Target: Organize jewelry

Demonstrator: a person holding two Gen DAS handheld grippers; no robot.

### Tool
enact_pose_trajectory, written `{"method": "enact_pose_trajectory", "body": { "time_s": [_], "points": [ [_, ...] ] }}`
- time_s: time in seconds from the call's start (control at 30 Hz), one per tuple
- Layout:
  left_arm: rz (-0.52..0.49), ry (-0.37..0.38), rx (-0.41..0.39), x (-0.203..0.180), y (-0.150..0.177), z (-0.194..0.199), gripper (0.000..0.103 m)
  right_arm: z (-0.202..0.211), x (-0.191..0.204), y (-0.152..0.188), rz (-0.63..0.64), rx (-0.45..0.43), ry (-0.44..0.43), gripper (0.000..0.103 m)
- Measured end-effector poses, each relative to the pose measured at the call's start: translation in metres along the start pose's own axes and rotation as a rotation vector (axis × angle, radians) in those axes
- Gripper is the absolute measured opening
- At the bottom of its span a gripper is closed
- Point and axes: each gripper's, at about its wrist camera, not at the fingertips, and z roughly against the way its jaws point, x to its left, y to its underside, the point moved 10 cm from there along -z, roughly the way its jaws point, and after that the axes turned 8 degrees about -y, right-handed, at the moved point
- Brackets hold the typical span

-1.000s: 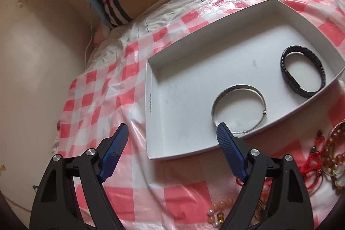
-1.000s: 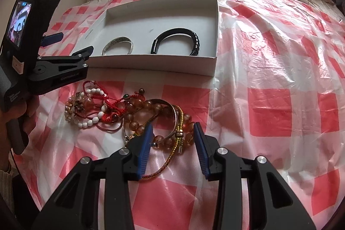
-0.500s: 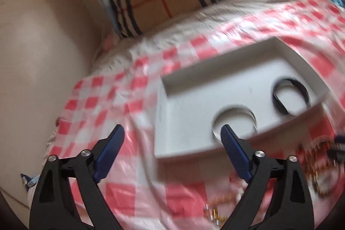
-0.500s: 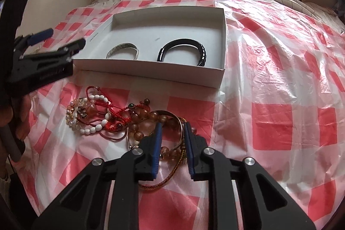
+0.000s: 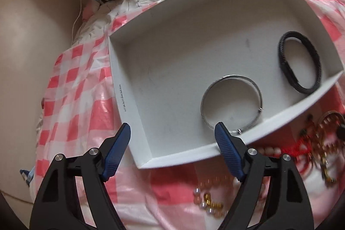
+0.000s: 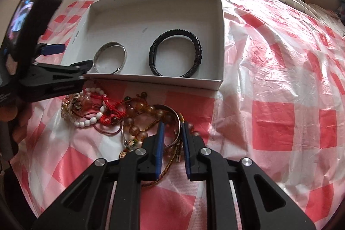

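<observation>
Metal bangle point(image 6: 175, 133) sits pinched in your right tongs point(image 6: 172, 139), just narrowed, for lifting to the white box point(image 6: 151, 81) above; left tongs point(image 5: 172, 143) wide, empty

Both grippers, left gripper point(image 5: 172, 136) and right gripper point(image 6: 171, 132), share black angular arms, silver round screws behind the jaws, and ribbed blue pads point(image 5: 226, 150).

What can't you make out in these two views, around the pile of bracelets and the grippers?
- Pile of bracelets, left wrist view: motion-blurred and cut off by the right edge.
- Loose beads, left wrist view: blurred, partly behind the left gripper.
- Metal bangle, right wrist view: whether the right gripper has its fingers pressing it is unclear; their tips hide the contact.
</observation>
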Motion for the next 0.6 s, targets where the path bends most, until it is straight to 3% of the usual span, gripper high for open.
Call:
{"method": "enact_pose_trajectory", "body": {
  "time_s": [0.17,0.23,0.4,0.5,0.6],
  "points": [
    [-0.009,0.037,-0.012,-0.001,0.010,0.022,0.077,-0.002,-0.002,-0.001,-0.001,0.004,0.013,0.017],
    [-0.023,0.006,-0.010,-0.004,0.013,0.013,0.077,-0.004,-0.003,-0.003,0.004,0.003,0.024,0.017],
    [0.009,0.075,-0.018,-0.007,0.022,0.013,0.081,-0.004,0.000,-0.003,0.016,0.005,0.033,0.017],
    [0.073,0.165,0.004,0.000,0.037,0.016,0.082,-0.004,0.002,-0.004,0.036,0.003,0.043,0.016],
    [0.185,0.284,0.047,0.015,0.057,0.013,0.082,0.001,0.003,-0.005,0.037,-0.010,0.037,0.007]
  ]
}}
